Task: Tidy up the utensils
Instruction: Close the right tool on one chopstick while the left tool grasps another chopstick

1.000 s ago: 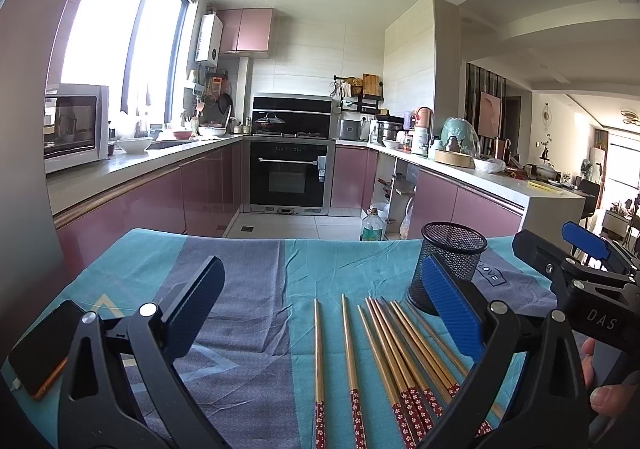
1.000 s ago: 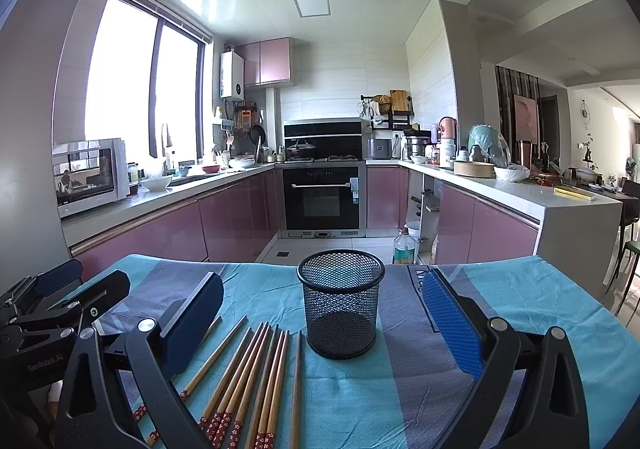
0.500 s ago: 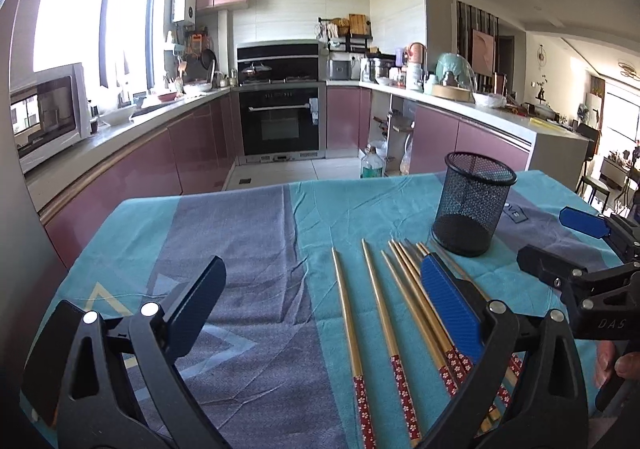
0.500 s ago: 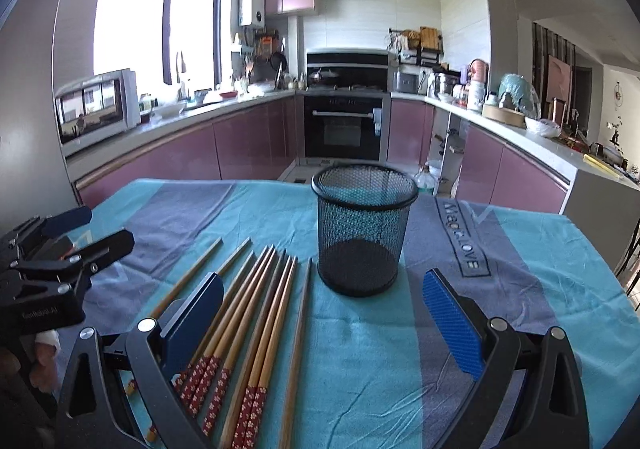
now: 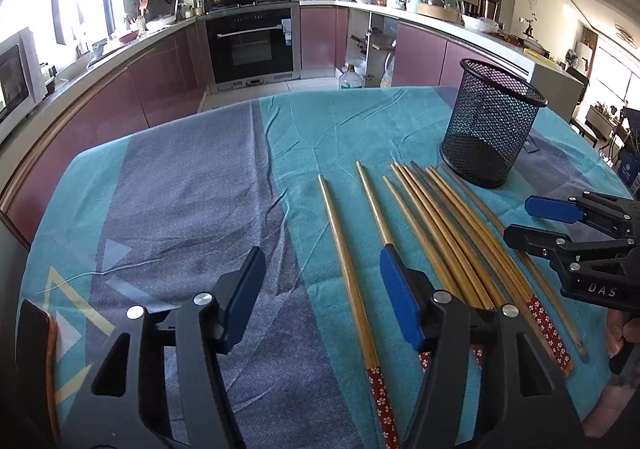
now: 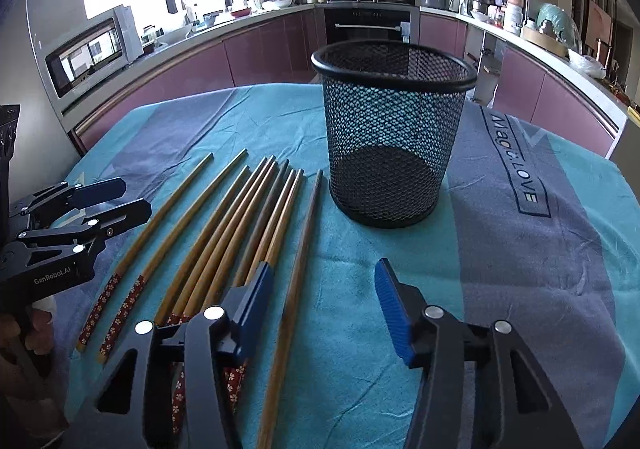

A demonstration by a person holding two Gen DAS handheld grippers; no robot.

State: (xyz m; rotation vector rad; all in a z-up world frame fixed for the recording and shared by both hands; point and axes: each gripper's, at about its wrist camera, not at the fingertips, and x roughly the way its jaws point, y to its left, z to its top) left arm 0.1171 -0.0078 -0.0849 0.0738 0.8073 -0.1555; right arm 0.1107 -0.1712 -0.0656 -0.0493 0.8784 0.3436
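Note:
Several wooden chopsticks (image 5: pixel 432 233) with red flowered ends lie side by side on the teal and grey tablecloth (image 5: pixel 192 185); they also show in the right wrist view (image 6: pixel 240 225). A black mesh cup (image 5: pixel 490 129) stands upright and empty just beyond their tips, also in the right wrist view (image 6: pixel 390 129). My left gripper (image 5: pixel 322 289) is open and empty, low over the leftmost chopstick (image 5: pixel 344 261). My right gripper (image 6: pixel 322 297) is open and empty, over the rightmost chopstick (image 6: pixel 298 269), in front of the cup. Each gripper shows in the other's view, the right one (image 5: pixel 540 221) and the left one (image 6: pixel 120 197).
A dark phone (image 5: pixel 36 361) lies at the cloth's near left corner. The table's far edge (image 5: pixel 280 99) drops to the kitchen floor. Purple cabinets and an oven (image 5: pixel 250 45) stand well beyond the table.
Both grippers have tilted down and moved forward toward the table. Their jaws have narrowed but stay open. The chopsticks and cup have not moved.

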